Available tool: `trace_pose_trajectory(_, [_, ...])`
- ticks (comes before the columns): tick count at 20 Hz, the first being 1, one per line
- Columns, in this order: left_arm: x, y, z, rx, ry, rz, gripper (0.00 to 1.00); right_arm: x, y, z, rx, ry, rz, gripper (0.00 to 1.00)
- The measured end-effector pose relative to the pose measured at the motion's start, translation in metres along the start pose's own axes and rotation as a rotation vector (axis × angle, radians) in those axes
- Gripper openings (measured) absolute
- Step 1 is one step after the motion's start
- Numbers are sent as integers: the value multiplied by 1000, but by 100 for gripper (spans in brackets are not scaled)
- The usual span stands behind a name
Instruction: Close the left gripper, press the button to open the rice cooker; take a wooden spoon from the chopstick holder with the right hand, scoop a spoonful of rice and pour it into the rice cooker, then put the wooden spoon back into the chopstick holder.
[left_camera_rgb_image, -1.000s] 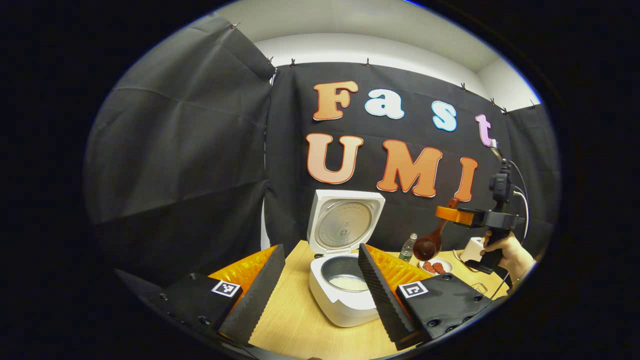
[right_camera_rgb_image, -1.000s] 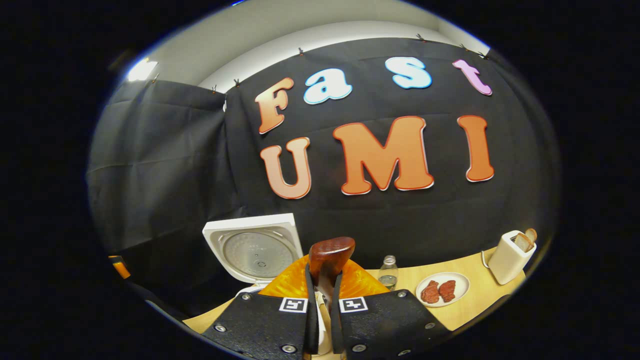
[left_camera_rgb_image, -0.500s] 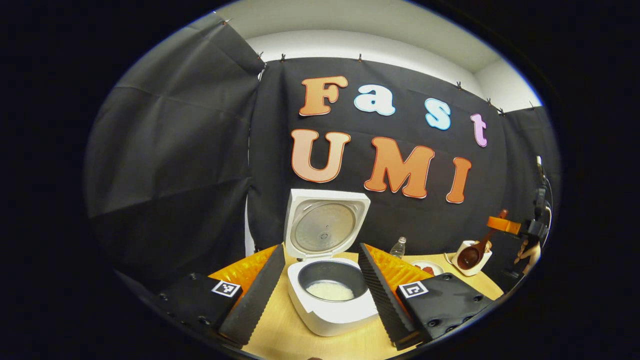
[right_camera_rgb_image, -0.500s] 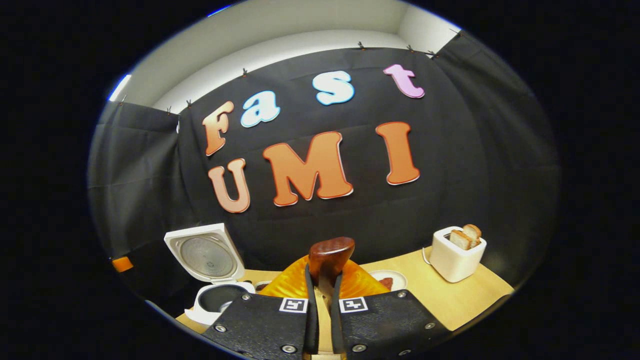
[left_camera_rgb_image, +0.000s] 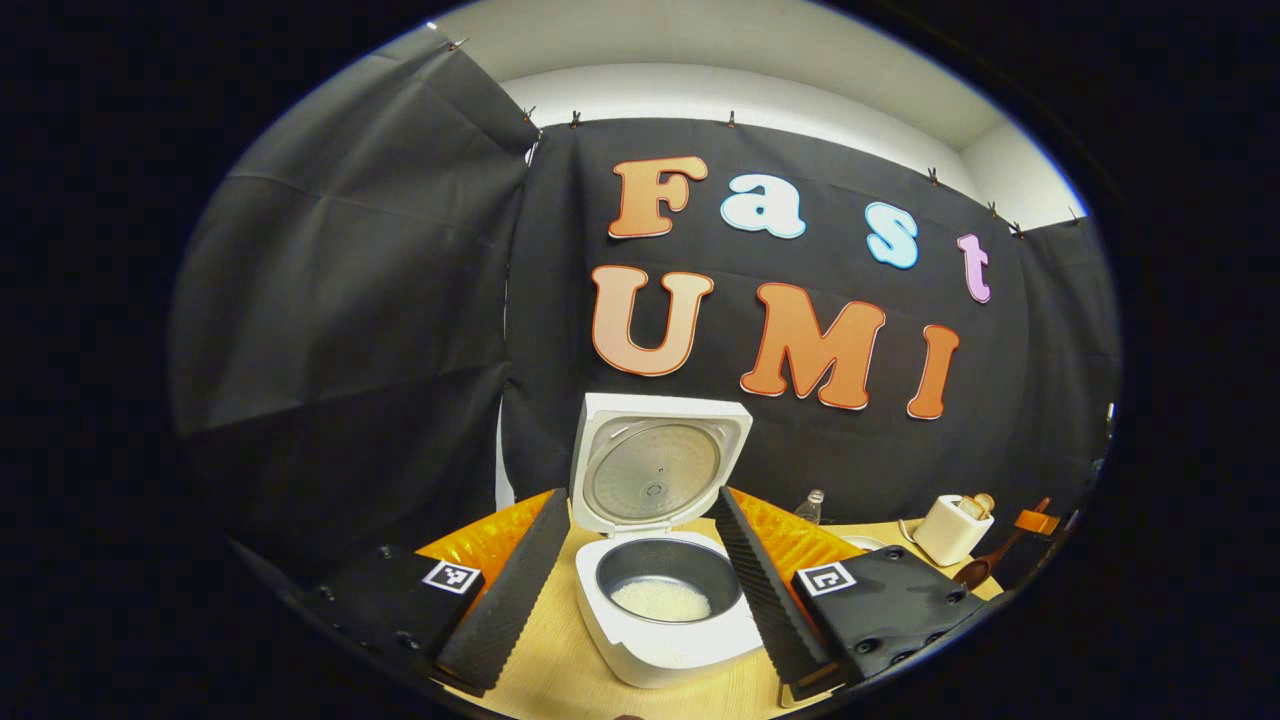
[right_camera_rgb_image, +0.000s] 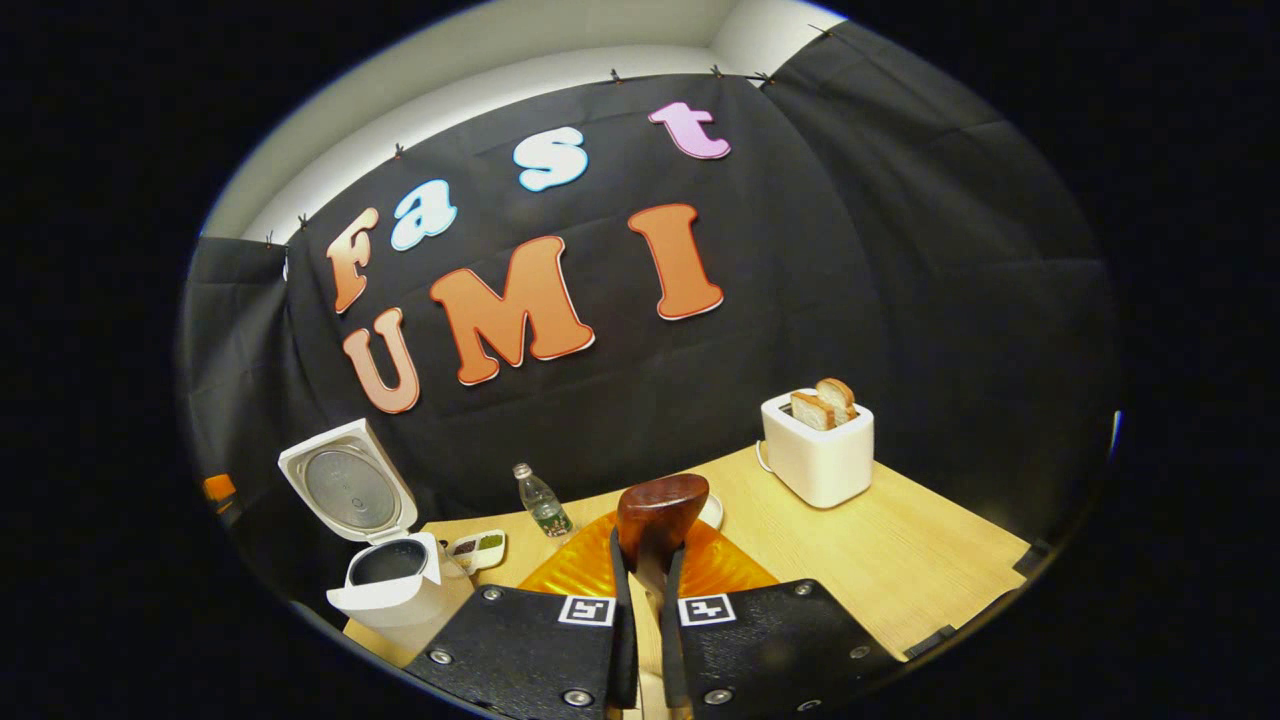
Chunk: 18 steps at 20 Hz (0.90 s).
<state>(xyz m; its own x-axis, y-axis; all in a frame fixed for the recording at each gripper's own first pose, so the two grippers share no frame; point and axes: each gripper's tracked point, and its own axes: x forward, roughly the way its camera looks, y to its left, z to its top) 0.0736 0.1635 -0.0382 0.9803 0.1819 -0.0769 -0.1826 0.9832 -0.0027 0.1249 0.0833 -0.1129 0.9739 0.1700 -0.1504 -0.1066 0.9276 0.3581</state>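
The white rice cooker (left_camera_rgb_image: 665, 625) stands open on the wooden table, lid (left_camera_rgb_image: 655, 472) upright and white rice (left_camera_rgb_image: 660, 598) in its pot. My left gripper (left_camera_rgb_image: 640, 497) is open, with the cooker framed between its two fingers and a short way beyond them. My right gripper (right_camera_rgb_image: 645, 545) is shut on the handle of the dark wooden spoon (right_camera_rgb_image: 660, 508), whose end sticks up between the fingers. In the left gripper view the right gripper (left_camera_rgb_image: 1038, 520) is low at the far right, the spoon (left_camera_rgb_image: 975, 570) hanging bowl-down near the table. In the right gripper view the cooker (right_camera_rgb_image: 390, 590) sits at the lower left.
A white toaster (right_camera_rgb_image: 818, 450) with bread slices stands at the back right of the table (right_camera_rgb_image: 900, 570). A small water bottle (right_camera_rgb_image: 540, 500) and a small divided dish (right_camera_rgb_image: 478, 547) stand near the cooker. A white plate (right_camera_rgb_image: 712, 510) peeks out behind the spoon.
My right gripper has carried the spoon right and down, away from the cooker to the table's right end. Its view has swung right. The left gripper has stayed open and nearly still.
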Motion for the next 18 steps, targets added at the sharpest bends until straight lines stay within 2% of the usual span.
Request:
trace_pose_trajectory(3, [-5,-1,-1,-8,-3,10,99,1,-24,-23,32,28,-19,9])
trace_pose_trajectory(6, [-10,10,9,23,-32,63,100,9,-46,-48,90,72,-30,9])
trace_pose_trajectory(10, [-14,9,9,7,-14,54,100,21,-58,-82,158,126,-36,9])
trace_pose_trajectory(15, [-12,22,25,60,-43,99,100,34,-75,-100,269,136,-51,9])
trace_pose_trajectory(17, [-15,22,26,34,-45,96,100,39,-80,-117,259,182,-55,13])
trace_pose_trajectory(18, [-15,20,26,18,-41,90,100,41,-78,-112,276,169,-46,16])
